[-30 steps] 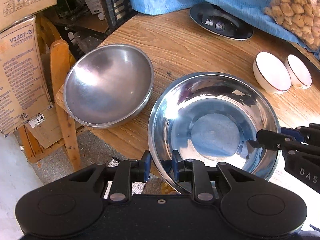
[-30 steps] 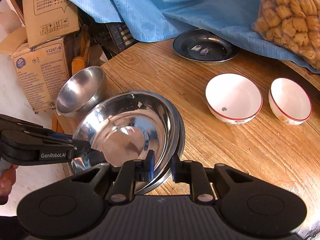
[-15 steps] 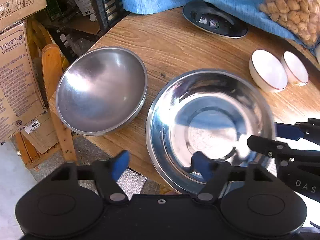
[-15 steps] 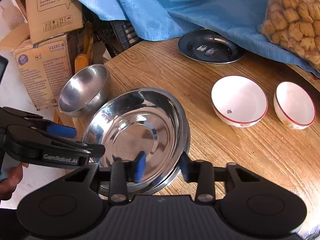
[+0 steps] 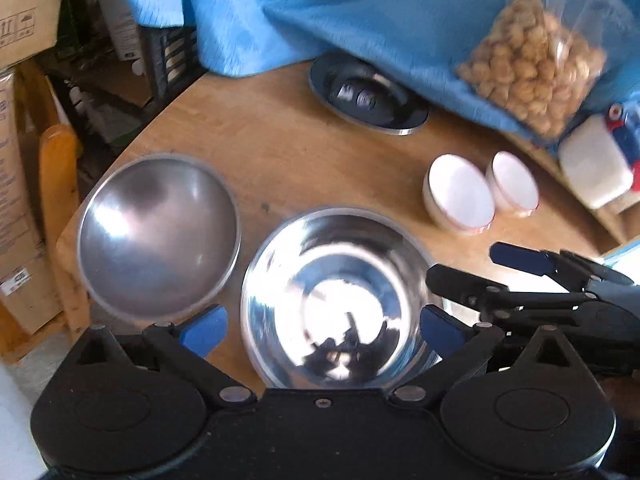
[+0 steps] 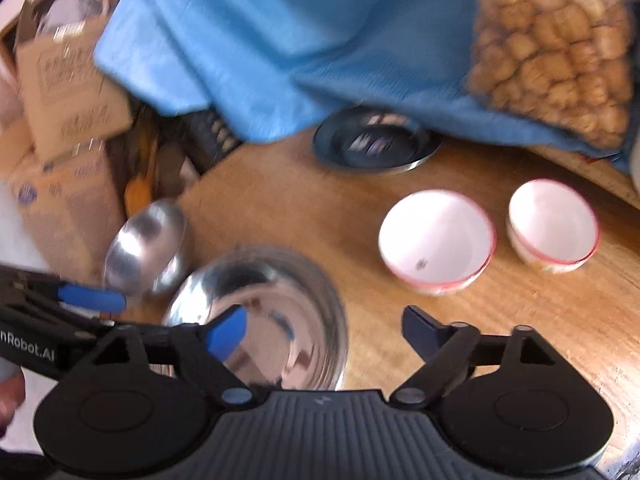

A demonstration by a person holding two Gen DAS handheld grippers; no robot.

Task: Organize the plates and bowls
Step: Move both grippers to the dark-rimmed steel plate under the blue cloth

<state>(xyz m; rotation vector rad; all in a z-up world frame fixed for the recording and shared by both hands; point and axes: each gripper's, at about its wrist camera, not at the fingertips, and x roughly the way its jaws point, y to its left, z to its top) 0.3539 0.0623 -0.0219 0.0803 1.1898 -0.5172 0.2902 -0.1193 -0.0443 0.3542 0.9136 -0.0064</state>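
- Left tongs (image 5: pixel 322 326): jaws just opened, now spread wide; shiny steel bowl (image 5: pixel 340 300) lies between the fingers, pads off its rim.
- Right tongs (image 6: pixel 324 330): jaws just opened too, wide apart, gripping nothing; shiny bowl sits under the left finger.
- Dull steel bowl (image 5: pixel 160 236) at the left table edge, just beside the shiny one.
- Shiny bowl rests on the wooden table (image 5: pixel 300 160), near the front edge.
- Dark plate (image 5: pixel 368 96) at the back, partly under the blue cloth (image 5: pixel 320 12).
- Two white bowls (image 6: pixel 438 238) (image 6: pixel 554 226), red rims, side by side at the right.
- Bag of snacks (image 5: pixel 532 68) on the cloth, far right.
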